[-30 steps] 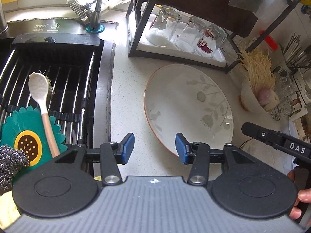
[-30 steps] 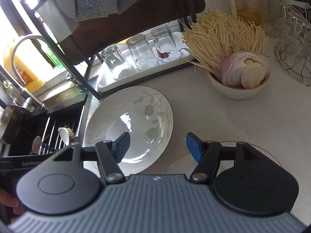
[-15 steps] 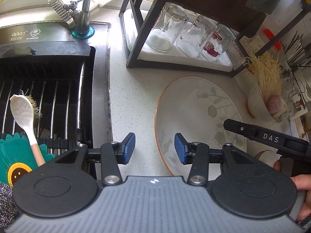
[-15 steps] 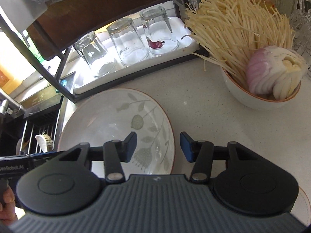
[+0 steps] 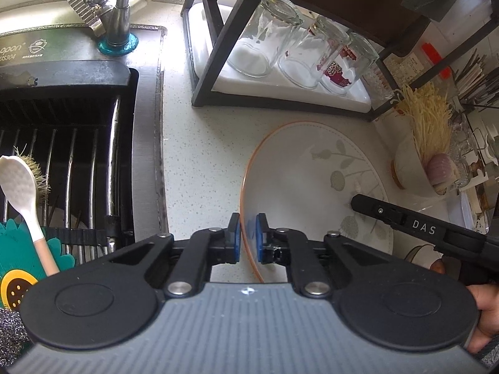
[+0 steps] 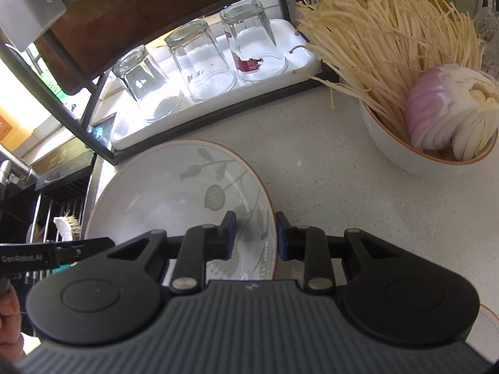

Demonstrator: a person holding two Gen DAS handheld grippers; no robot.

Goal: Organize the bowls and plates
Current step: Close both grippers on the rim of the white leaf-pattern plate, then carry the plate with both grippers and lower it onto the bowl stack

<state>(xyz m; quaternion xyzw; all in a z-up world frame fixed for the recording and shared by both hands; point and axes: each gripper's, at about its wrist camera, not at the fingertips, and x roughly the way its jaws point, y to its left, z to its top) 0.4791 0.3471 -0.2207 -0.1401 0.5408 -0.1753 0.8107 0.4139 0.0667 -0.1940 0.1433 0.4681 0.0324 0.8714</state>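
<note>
- While the plate (image 5: 312, 187) lies flat on the pale speckled surface (image 5: 202, 155), its orange-edged rim is straddled on two opposite sides, one gripper to each side.
- The left gripper (image 5: 248, 238) is seen drawn nearly together on the plate's near-left rim, its blue pads either side of the thin edge, so a clamp on the rim is judged to be made.
- The right gripper (image 6: 254, 237) has just been closing with the opposite rim between its jaws; a gap is seen beside each pad, so the rim is judged not yet pinched.
- The plate is judged to be glazed ceramic: stiff, fairly heavy for its thinness, slick under the pads and liable to chip or break if dropped. A hold on the raised rim, at two opposite points, is judged the sound one, with the lift kept level.
- Just beside the plate, toward the right, a second dish's rim (image 6: 489, 314) is glimpsed; little of it can be made out.
- Further off, a white bowl (image 6: 405, 152) is filled with enoki mushrooms (image 6: 374, 31) and a sliced red onion (image 6: 449, 109).
- Behind the plate, three glasses (image 6: 199, 62) are stood upside down on a white tray (image 6: 296, 59) under a dark rack.
- To the left, a sink rack (image 5: 78, 171) is seen holding a white spoon (image 5: 18, 180) and a brush.
</note>
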